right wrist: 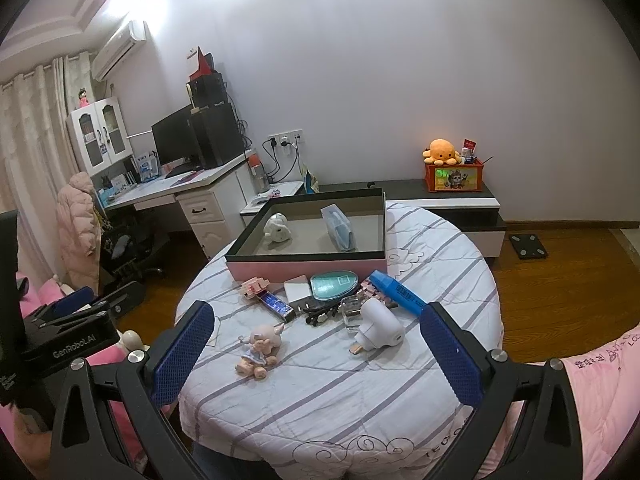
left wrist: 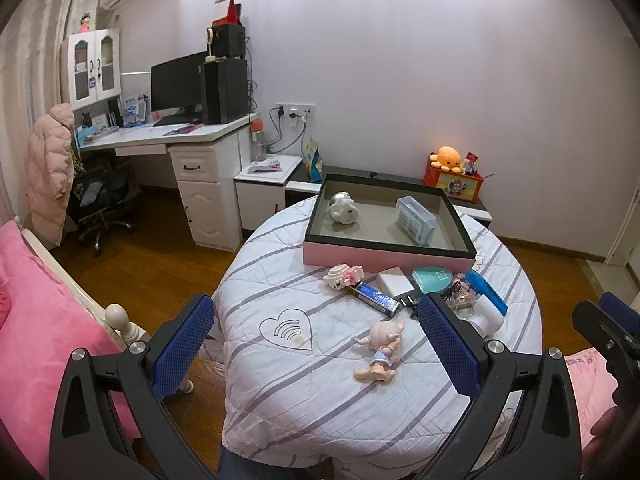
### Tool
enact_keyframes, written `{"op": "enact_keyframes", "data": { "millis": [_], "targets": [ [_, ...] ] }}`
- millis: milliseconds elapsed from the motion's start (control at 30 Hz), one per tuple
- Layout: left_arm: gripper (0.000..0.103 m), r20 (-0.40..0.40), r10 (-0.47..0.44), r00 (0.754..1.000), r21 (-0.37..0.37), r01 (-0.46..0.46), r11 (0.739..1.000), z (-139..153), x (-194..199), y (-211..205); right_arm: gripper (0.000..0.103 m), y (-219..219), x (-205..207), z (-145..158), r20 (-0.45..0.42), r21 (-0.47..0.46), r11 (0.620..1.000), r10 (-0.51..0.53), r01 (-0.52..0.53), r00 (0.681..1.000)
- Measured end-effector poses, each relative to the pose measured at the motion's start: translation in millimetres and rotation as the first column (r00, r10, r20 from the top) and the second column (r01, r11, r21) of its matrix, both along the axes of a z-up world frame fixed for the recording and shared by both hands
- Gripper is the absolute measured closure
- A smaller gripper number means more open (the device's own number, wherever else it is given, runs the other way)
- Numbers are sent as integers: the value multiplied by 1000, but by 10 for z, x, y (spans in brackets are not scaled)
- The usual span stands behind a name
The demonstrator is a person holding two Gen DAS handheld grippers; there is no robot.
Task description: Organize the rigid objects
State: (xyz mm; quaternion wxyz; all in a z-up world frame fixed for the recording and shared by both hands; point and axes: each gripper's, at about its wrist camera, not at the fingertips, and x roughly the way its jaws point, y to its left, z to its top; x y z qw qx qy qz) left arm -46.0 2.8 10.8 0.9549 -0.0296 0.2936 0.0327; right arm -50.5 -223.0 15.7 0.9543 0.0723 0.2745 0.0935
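Note:
A pink box with a dark rim [left wrist: 384, 254] [right wrist: 304, 270] stands at the far side of the quilt-covered round table [left wrist: 320, 380] [right wrist: 320, 392]. Inside lie a white figurine [left wrist: 343, 208] [right wrist: 277, 229] and a clear plastic case [left wrist: 416, 219] [right wrist: 339, 227]. In front of the box lie a pink block toy [left wrist: 343, 275] [right wrist: 253, 286], a blue packet [left wrist: 378, 298] [right wrist: 276, 305], a white adapter [left wrist: 395, 281] [right wrist: 298, 290], a teal oval case [left wrist: 434, 279] [right wrist: 334, 285], a blue marker [right wrist: 396, 291], a white plug device [right wrist: 378, 326] and a pig doll [left wrist: 380, 350] [right wrist: 262, 346]. My left gripper [left wrist: 316, 350] and right gripper [right wrist: 316, 354] are open and empty above the near table.
A pink bed [left wrist: 36, 320] lies at the left. A white desk with a monitor [left wrist: 176, 84] and an office chair [left wrist: 100, 200] stand behind. A low cabinet bears an orange box with a plush octopus [right wrist: 442, 150]. A black scale [right wrist: 528, 246] lies on the wooden floor.

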Motion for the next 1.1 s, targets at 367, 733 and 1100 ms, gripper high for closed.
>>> {"op": "enact_keyframes", "data": {
  "millis": [367,733,1100],
  "targets": [
    [0,-121,-86,989,10,88,996,-638,257,-173,0,-150,254,-428,-108,-74,996,-63,55,992],
    [0,-259,-159,953,-32,156,987,-1300,696,-436,0,-268,734,-1052,-261,-87,995,-71,50,963],
    [1,-319,-162,934,-63,150,987,-1606,1026,-484,0,-283,1178,-1391,-318,-33,999,-51,43,947]
  ]
}}
